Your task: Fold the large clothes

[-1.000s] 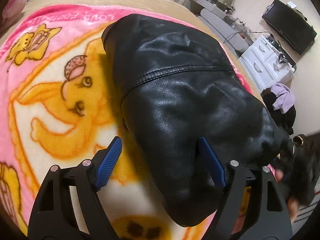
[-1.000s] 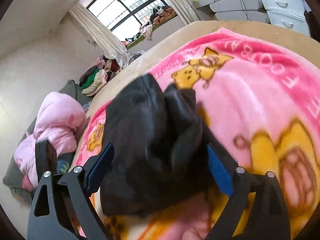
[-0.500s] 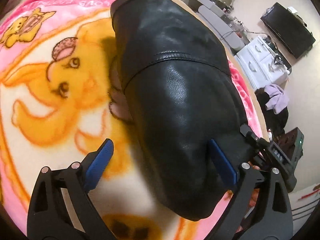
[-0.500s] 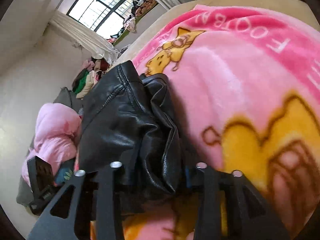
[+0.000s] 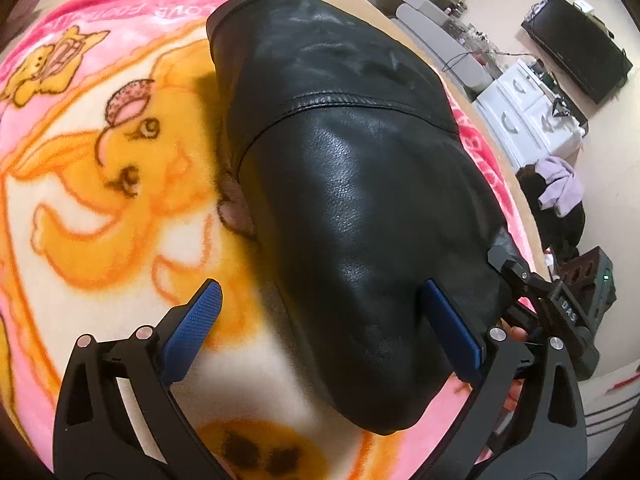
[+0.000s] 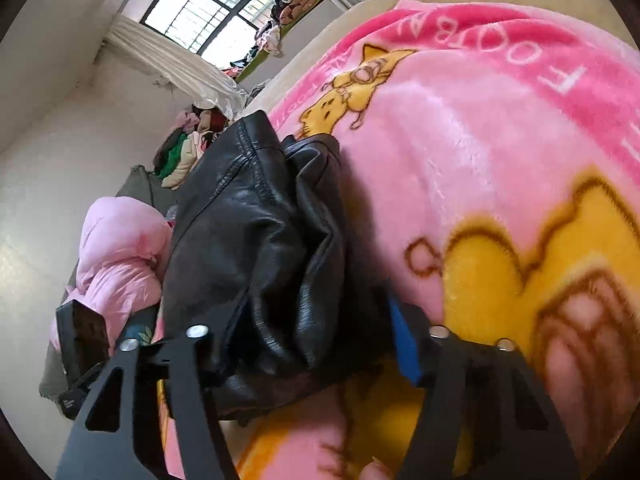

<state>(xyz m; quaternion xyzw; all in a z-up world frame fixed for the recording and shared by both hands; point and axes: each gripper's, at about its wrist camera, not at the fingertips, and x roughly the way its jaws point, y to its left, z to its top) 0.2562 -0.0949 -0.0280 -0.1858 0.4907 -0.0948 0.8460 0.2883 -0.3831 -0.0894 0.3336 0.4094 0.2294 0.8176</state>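
Two grippers are seen over a bed that is covered by a pink cartoon blanket (image 5: pixel 120 216). One black leather jacket (image 5: pixel 360 200) is laid on the blanket in a long folded bundle. A stitched seam is seen across its top.

In the left wrist view, the left gripper (image 5: pixel 320 324) is held over the near end of the jacket. Its fingers (image 5: pixel 192 324) are spread very wide. The blue pad on the left of the picture is seen over the blanket, and the blue pad on the right is seen over the leather. Nothing is squeezed by them. The right gripper (image 5: pixel 548 304) is seen at the right edge of the jacket.

In the right wrist view, the near end of the jacket (image 6: pixel 256 248) is found between the fingers of the right gripper (image 6: pixel 320 340). These fingers are being opened. A blue pad (image 6: pixel 404 344) is seen just beside the leather on the right of the picture, but the pad on the other side is hidden by the folds. It cannot be told if the leather is pressed.

A pink puffy coat (image 6: pixel 120 252) is seen past the bed, near a window (image 6: pixel 224 8). White drawers (image 5: pixel 528 116) and a black TV (image 5: pixel 580 44) are seen in the left wrist view.
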